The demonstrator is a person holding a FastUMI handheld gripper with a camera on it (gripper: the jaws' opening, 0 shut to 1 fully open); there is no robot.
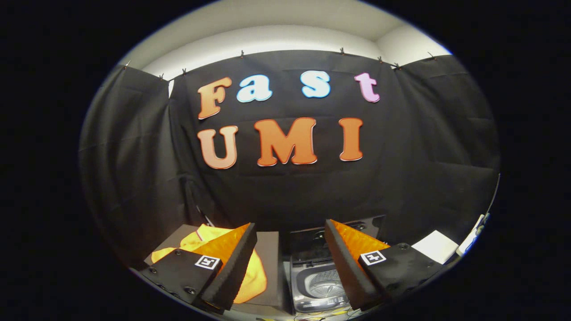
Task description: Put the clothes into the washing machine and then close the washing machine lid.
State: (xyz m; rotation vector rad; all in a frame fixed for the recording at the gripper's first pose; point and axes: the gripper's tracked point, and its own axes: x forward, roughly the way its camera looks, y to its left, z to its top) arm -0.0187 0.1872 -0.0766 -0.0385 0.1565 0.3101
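A yellow garment [256,278] lies crumpled on a dark mat, partly behind my left finger [232,263]. A small grey washing machine [319,285] stands just right of it, below and between my fingers. Its lid [332,229] is raised and the drum shows. My gripper [290,232] is held above both, open wide with nothing between its fingers. My right finger [350,263] covers the machine's right side.
The dark mat [267,247] under the garment reaches to the washer. A white sheet [439,246] lies to the right of the machine, with a pale object [473,236] beyond it. The black cloth wall closes off the back.
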